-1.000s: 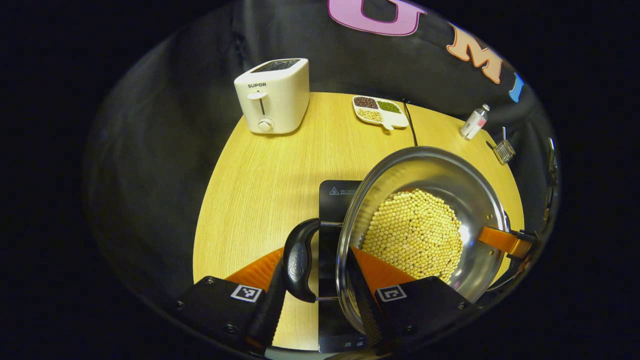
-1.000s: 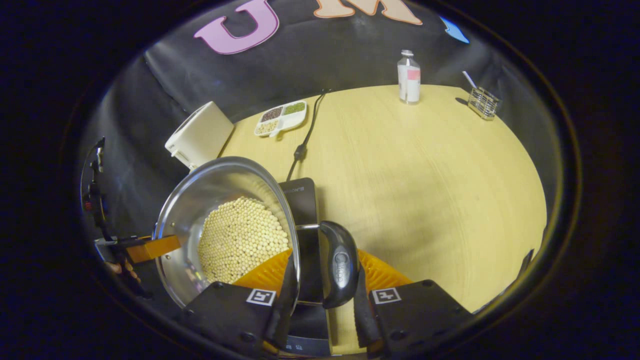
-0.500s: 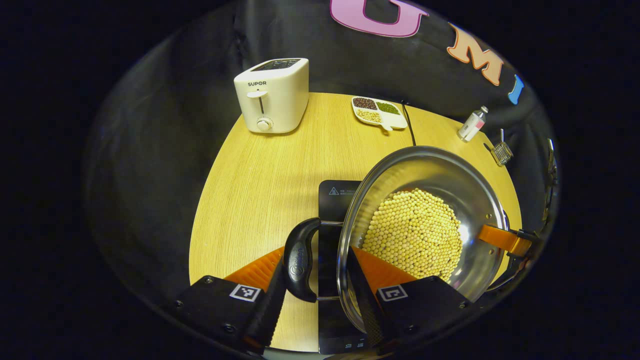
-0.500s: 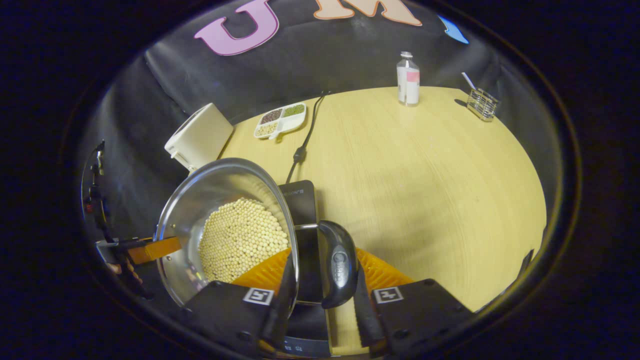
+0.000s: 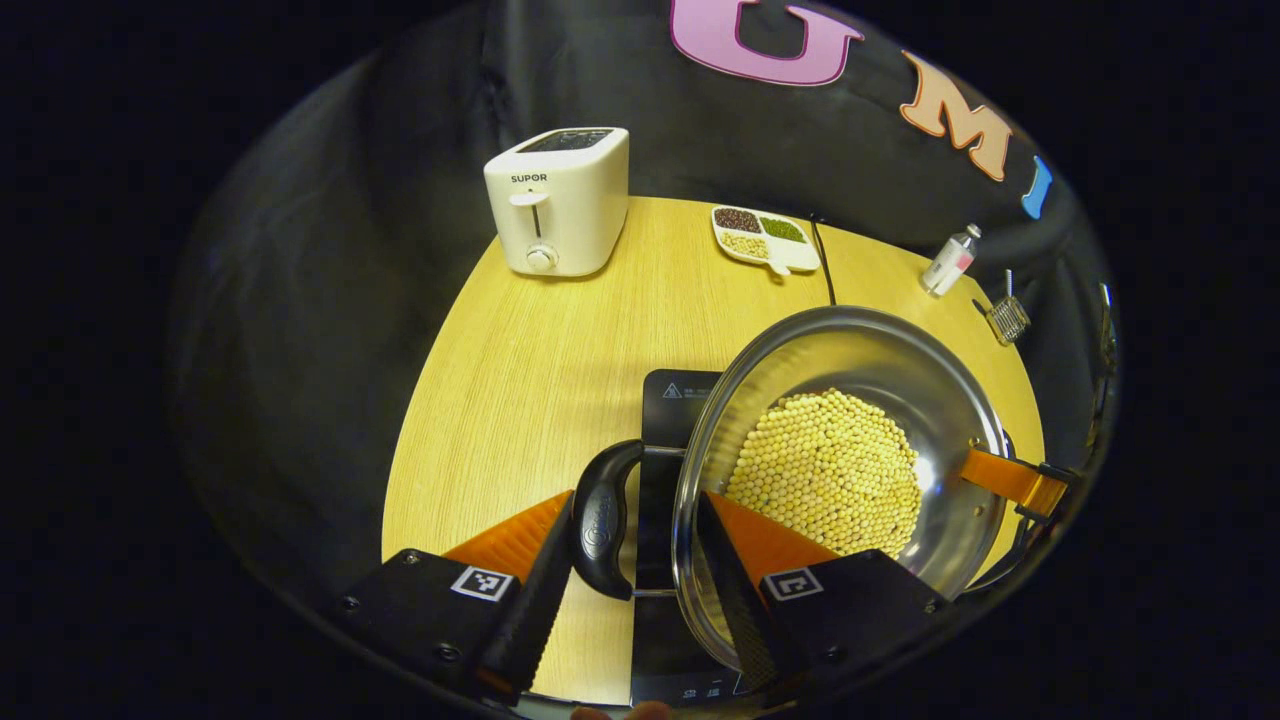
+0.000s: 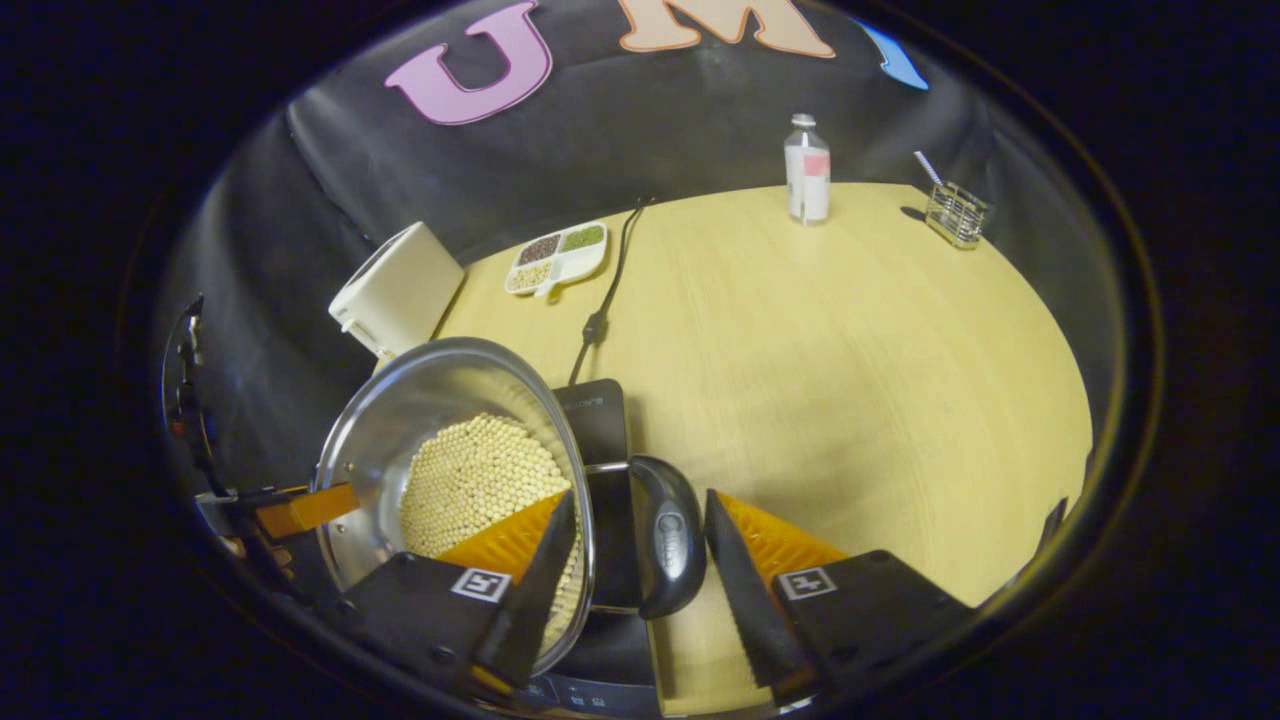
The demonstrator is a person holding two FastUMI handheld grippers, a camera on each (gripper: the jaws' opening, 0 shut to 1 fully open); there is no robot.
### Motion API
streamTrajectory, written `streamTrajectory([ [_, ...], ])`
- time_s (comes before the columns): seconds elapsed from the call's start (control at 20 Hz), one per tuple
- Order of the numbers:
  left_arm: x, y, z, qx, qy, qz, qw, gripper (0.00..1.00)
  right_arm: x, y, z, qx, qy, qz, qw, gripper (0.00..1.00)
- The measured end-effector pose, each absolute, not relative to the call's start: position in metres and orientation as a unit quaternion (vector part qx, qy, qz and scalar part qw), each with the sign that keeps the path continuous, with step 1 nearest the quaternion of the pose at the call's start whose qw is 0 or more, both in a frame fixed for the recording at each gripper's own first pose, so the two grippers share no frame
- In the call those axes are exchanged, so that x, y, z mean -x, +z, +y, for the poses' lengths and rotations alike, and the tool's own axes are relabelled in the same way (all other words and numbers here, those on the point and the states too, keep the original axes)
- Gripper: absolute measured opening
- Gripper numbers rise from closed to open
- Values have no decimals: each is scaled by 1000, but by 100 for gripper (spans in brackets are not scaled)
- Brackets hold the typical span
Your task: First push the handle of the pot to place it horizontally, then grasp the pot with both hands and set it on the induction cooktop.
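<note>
Two grippers: one at each side handle of the pot, view by view below.

Left gripper view, jaws: left gripper (image 5: pixel 635 502) is spread in a V, not clamped. One finger is just beside the outside of the left handle (image 5: pixel 600 520), the other sits inside the pot rim.

Left gripper view, pot: steel pot (image 5: pixel 850 335) with a pile of pale beans (image 5: pixel 825 470) in the bottom. It's right over the black induction cooktop (image 5: pixel 668 395). Honestly can't tell if it's resting on the cooktop or held just above it.

Left gripper view, table: wooden table (image 5: pixel 520 360) with a white toaster (image 5: pixel 560 200) at the far left. A divided dish (image 5: pixel 765 237) of grains is at the back, with a black cord (image 5: pixel 824 268) running beside it. A small bottle (image 5: pixel 950 260) and a wire basket (image 5: pixel 1007 320) are off to the right.

Right gripper view, jaws: right gripper (image 6: pixel 640 500) is parted wide too. The right handle (image 6: pixel 668 535) sits loose between the fingers, and one finger dips inside the rim over the beans.

Right gripper view, pot: it covers most of the cooktop at the near edge of the table, well apart from the bottle and basket.
</note>
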State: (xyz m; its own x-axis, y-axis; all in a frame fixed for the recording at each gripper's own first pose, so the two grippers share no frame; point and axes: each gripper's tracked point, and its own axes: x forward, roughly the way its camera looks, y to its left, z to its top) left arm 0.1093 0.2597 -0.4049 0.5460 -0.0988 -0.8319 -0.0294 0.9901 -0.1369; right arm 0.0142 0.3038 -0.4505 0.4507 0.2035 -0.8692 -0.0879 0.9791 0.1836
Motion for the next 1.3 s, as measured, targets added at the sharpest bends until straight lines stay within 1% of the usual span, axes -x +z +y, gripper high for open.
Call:
streamTrajectory([
  [0.05, -110, -404, 262, 59, -18, 474, 878, 77, -16, -448, 301, -56, 84, 515, 852, 92],
  [0.1, -110, -403, 265, 49, -13, 471, 881, 77, -18, -449, 297, -56, 81, 512, 853, 98],
  [0.15, -111, -400, 267, 44, -10, 469, 882, 77, -21, -446, 294, -57, 81, 507, 856, 94],
  [0.2, -110, -396, 267, 43, -6, 465, 884, 77, -21, -441, 292, -60, 83, 502, 858, 98],
  [0.25, -111, -392, 268, 42, -1, 457, 889, 77, -25, -436, 289, -64, 85, 495, 862, 98],
  [0.3, -111, -388, 268, 41, 3, 449, 892, 78, -29, -432, 287, -66, 88, 487, 867, 95],
  [0.35, -111, -383, 268, 42, 8, 444, 895, 78, -33, -427, 285, -68, 94, 478, 871, 94],
  [0.55, -105, -357, 259, 44, 35, 411, 910, 78, -46, -403, 264, -71, 115, 441, 887, 94],
  [0.6, -103, -348, 253, 47, 43, 401, 914, 80, -51, -396, 255, -74, 117, 434, 890, 98],
  [0.65, -101, -340, 246, 50, 51, 392, 917, 84, -55, -390, 245, -77, 119, 427, 893, 94],
  [0.7, -98, -332, 237, 52, 56, 383, 920, 80, -59, -382, 230, -76, 119, 420, 896, 94],
  [0.8, -97, -312, 217, 58, 66, 362, 928, 80, -68, -369, 202, -62, 115, 403, 906, 94],
  [1.1, -99, -240, 139, 71, 68, 291, 952, 80, -104, -285, 128, -34, 110, 310, 944, 93],
  [1.15, -100, -225, 126, 75, 67, 277, 956, 80, -109, -267, 119, -26, 112, 287, 951, 97],
  [1.2, -102, -209, 113, 82, 66, 259, 960, 80, -114, -249, 110, -21, 113, 266, 957, 93],
  [1.25, -105, -192, 103, 88, 66, 240, 964, 80, -117, -232, 102, -18, 115, 249, 962, 93],
  [1.3, -103, -173, 94, 90, 68, 220, 969, 80, -118, -213, 95, -15, 118, 228, 966, 98],
])
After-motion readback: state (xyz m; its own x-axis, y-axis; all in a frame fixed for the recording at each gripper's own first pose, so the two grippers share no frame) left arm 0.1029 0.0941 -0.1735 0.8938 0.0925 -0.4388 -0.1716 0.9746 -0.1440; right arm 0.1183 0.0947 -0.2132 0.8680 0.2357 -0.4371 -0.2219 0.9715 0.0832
